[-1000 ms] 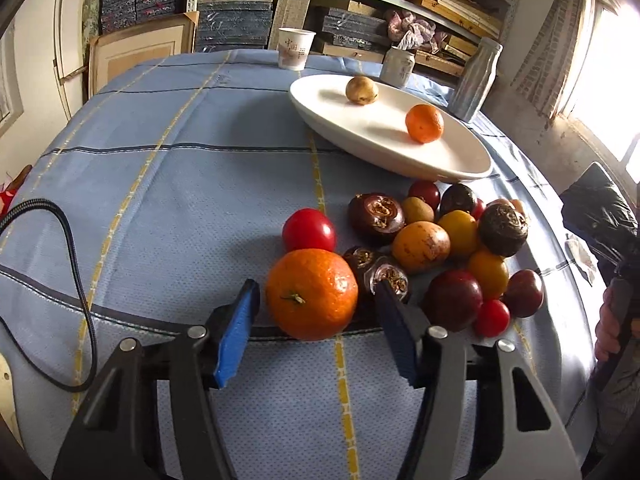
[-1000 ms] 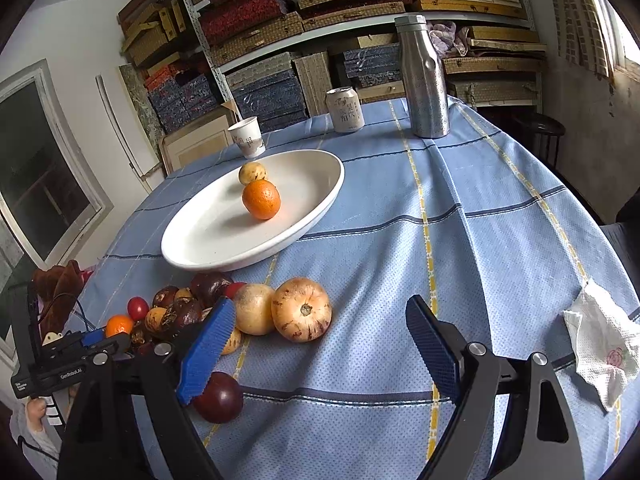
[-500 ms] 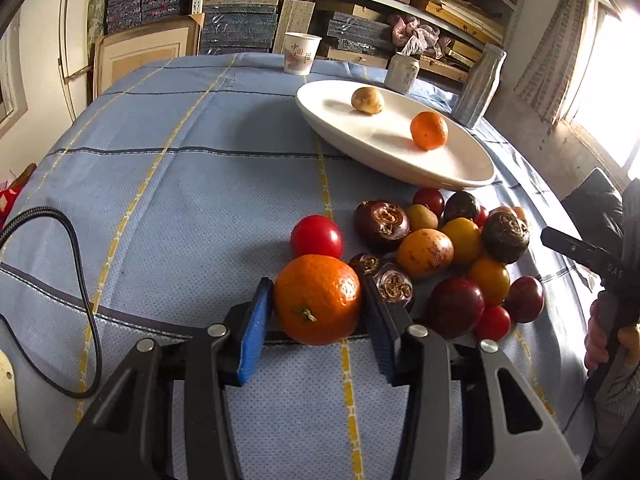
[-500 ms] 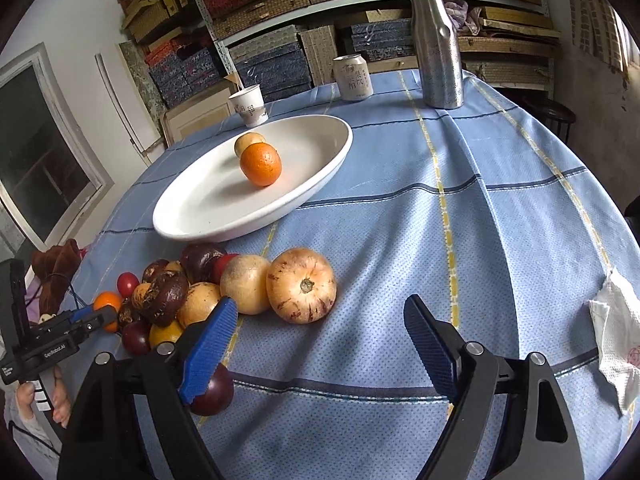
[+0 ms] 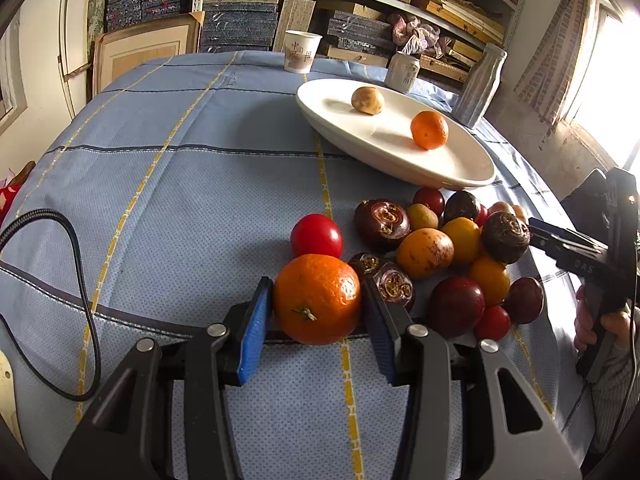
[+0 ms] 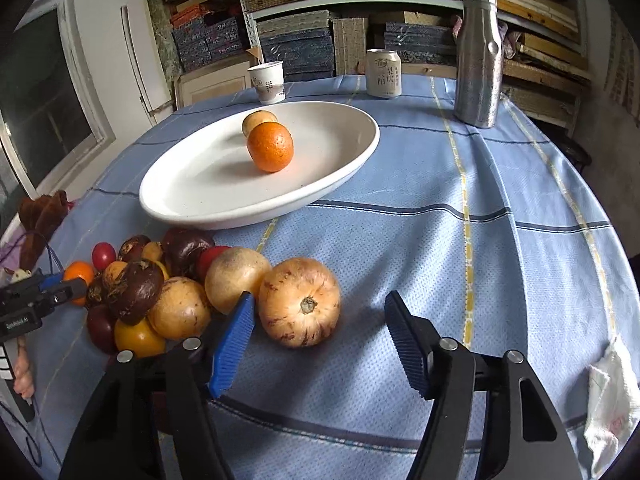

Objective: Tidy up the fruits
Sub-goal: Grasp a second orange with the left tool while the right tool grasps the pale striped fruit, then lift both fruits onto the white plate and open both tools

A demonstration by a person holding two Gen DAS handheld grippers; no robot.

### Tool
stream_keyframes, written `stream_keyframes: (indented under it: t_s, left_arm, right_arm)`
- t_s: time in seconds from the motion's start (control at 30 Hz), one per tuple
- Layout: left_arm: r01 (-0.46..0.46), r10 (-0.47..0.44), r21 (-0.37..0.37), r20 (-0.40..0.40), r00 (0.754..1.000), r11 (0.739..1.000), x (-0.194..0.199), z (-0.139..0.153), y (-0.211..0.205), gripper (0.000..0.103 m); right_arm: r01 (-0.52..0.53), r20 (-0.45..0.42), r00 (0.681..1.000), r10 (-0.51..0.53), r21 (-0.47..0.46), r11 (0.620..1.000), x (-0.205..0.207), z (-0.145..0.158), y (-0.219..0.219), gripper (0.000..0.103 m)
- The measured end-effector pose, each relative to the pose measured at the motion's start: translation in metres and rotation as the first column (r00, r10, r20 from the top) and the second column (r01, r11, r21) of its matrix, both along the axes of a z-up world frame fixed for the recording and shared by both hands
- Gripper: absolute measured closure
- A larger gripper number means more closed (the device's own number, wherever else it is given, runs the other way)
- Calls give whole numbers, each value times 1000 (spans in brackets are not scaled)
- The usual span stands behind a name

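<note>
Left wrist view, left to right. The left gripper [image 5: 318,314] has its jaws clamped on a large orange [image 5: 317,299], blue pads [image 5: 256,320] pressing its two sides at the widest part while it rests on the blue-clothed worktop [image 5: 180,200] at the near edge of the fruit pile [image 5: 448,256]. We judge this orange firm and fairly light, with a pebbled rind that should give the pads friction; the hold across its middle looks sound, though a hard squeeze could bruise it. Just behind it sits a red tomato [image 5: 316,236], smooth and soft, which we would expect to slip or split more readily. To the right lie dark, crowned mangosteens [image 5: 382,224], touching one another, so that lifting one may set its neighbours rolling. Farther back stands the white oval plate [image 5: 460,168], already bearing a small orange [image 5: 429,129] and a pale round fruit [image 5: 367,100].

Right wrist view. The right gripper [image 6: 322,322] is closing around a pale, streaked round fruit [image 6: 300,307] at the pile's right end; the left pad stands just beside it, the right pad apart, so nothing is gripped yet. We take this fruit for hard-skinned, smooth and heavier, and best held across its widest girth, clear of the stem.
</note>
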State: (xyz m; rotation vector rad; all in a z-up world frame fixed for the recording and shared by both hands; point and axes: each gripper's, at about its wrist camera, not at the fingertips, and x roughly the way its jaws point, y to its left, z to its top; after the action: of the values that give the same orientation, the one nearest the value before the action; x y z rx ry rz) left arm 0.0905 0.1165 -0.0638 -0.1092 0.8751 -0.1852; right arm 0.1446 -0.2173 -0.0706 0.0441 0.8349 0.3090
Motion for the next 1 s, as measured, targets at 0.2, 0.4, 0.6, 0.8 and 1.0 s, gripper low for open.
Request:
stream_keyframes:
  t_s: [0.2, 0.4, 0.6, 0.8, 1.0]
  left_arm:
    - [0, 0, 1, 0, 1000, 1000, -1, 0, 0, 58]
    - [0, 0, 0, 0, 1000, 1000, -1, 0, 0, 58]
    - [-1, 1, 0, 0, 1000, 1000, -1, 0, 0, 58]
    - [6, -6, 1, 6, 1000, 1000, -3, 1, -3, 58]
    - [3, -3, 2, 49, 999, 1000, -9, 9, -3, 58]
  right_arm:
    - [-36, -46, 998, 42, 139, 990, 14, -5, -11, 54]
    - [-51, -59, 996, 63, 181, 982, 16, -6, -12, 61]
    - [-44, -66, 996, 58, 199, 979, 8, -5, -14, 61]
    - [-14, -40, 999, 23, 211, 977, 0, 2, -23, 61]
    - [4, -23, 1000, 2, 234, 972, -7, 7, -29, 61]
